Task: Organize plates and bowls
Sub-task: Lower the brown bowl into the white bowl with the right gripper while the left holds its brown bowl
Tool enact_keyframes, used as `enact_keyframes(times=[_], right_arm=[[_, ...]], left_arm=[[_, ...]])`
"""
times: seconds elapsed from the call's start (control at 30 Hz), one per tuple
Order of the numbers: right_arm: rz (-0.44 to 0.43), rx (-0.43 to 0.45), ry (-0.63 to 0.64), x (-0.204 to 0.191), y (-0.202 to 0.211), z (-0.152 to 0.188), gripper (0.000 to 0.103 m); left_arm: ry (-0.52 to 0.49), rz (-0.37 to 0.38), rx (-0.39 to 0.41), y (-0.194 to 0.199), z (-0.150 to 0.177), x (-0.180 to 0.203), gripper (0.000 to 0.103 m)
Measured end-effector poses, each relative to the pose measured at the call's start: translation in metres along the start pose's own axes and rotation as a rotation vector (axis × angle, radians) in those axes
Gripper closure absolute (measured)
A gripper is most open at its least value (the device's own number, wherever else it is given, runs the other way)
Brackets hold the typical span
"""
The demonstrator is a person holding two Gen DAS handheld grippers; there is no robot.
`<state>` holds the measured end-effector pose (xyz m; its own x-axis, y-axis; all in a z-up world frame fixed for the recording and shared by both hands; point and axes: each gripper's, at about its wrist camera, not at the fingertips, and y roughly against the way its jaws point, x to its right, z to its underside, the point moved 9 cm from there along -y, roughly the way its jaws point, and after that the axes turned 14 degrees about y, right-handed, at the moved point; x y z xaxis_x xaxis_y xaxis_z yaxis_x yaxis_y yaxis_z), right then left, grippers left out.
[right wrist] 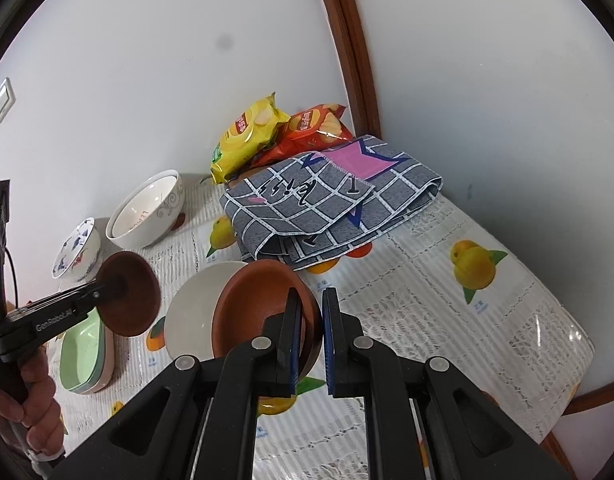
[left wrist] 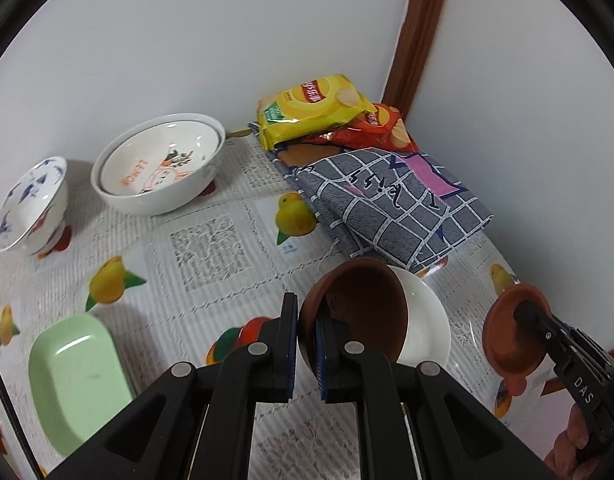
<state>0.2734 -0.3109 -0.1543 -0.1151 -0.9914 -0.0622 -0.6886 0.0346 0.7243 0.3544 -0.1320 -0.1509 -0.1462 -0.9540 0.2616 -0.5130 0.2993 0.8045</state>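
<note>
Lower centre of the left wrist view: left gripper [left wrist: 305, 344], fingers clamped on the rim of a round brown clay bowl [left wrist: 363, 312], tilted above the desk [left wrist: 211, 240]. Far right: right gripper [left wrist: 525, 314], fingers closed on a second brown clay bowl [left wrist: 507, 336], also raised.

Fruit-print table [left wrist: 211, 240] with bowls, cloth, crisps.
</note>
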Motion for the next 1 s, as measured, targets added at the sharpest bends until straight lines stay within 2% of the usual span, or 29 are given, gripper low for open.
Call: enact_keyframes(times=[0.13, 0.43, 1.0], right_arm=[[0.001, -0.015, 0.0, -0.005, -0.007, -0.001, 0.093], [-0.026, -0.026, -0.014, -0.026, -0.026, -0.011, 0.093], [-0.026, -0.12, 0.115, -0.069, -0.082, -0.001, 0.093]], left_arm=[[-0.007, 0.03, -0.015, -0.01, -0.002, -0.003, 0.095], [0.082, -0.003, -0.01, -0.009, -0.017, -0.044, 0.095], [0.117, -0.041, -0.024, -0.022, -0.022, -0.063, 0.095]])
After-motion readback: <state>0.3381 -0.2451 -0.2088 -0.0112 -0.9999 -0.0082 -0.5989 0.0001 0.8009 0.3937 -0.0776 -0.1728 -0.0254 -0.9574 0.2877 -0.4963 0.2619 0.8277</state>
